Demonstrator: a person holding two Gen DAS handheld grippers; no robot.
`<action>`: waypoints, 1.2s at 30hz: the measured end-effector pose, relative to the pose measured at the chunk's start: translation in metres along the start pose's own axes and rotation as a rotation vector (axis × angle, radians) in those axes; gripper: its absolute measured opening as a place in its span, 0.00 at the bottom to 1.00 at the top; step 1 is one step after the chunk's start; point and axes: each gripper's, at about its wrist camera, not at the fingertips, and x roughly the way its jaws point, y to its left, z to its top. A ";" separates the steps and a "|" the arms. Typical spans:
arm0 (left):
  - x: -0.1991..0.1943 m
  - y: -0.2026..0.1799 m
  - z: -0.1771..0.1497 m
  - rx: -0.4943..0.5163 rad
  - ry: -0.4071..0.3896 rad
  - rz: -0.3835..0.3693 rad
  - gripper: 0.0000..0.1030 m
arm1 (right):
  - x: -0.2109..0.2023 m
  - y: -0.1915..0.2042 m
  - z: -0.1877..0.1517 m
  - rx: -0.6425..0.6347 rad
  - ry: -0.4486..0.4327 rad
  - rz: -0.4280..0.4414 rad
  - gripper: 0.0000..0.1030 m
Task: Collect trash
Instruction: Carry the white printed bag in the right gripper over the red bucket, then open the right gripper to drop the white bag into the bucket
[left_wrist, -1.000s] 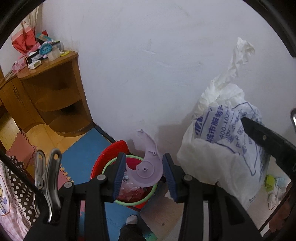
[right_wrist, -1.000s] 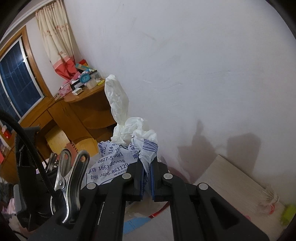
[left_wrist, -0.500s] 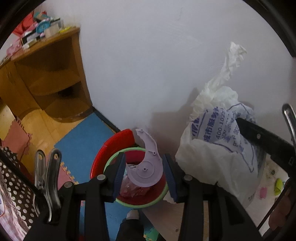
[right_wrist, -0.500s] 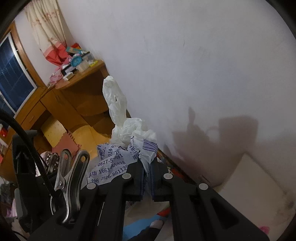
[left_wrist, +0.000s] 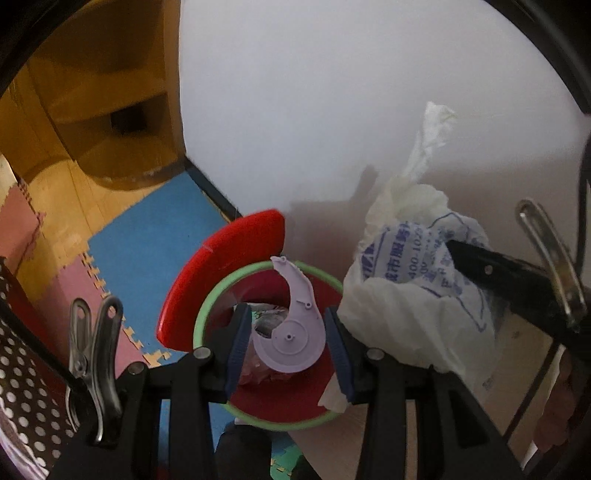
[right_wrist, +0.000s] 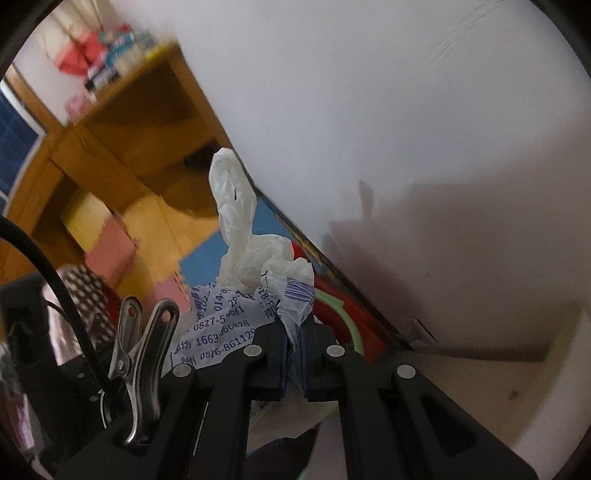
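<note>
My left gripper (left_wrist: 288, 339) is shut on a flat lilac plastic piece (left_wrist: 291, 325) and holds it above a red trash bin (left_wrist: 258, 295) with a green rim and a red lid tipped open. Crumpled trash lies inside the bin. My right gripper (right_wrist: 293, 350) is shut on a white plastic bag (right_wrist: 236, 229) with blue print. The bag also shows in the left wrist view (left_wrist: 417, 295), hanging just right of the bin, with the right gripper's black finger on it.
A white wall (left_wrist: 332, 92) stands right behind the bin. A wooden corner shelf (left_wrist: 110, 110) is at the far left. Blue and pink foam mats (left_wrist: 129, 240) cover the floor. A pale wooden board (right_wrist: 480, 387) lies to the right.
Both grippers have moved down and closer to the bin. The lilac piece now hangs right over the bin's opening. The bag has come along beside the bin.
</note>
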 end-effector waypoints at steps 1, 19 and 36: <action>0.011 0.005 -0.001 -0.010 0.010 -0.002 0.41 | 0.011 0.001 0.000 -0.011 0.016 -0.004 0.06; 0.130 0.042 -0.033 -0.038 0.148 -0.011 0.42 | 0.201 0.014 -0.027 -0.218 0.439 -0.085 0.06; 0.134 0.038 -0.034 -0.008 0.187 -0.035 0.60 | 0.262 0.001 -0.051 -0.157 0.643 -0.088 0.25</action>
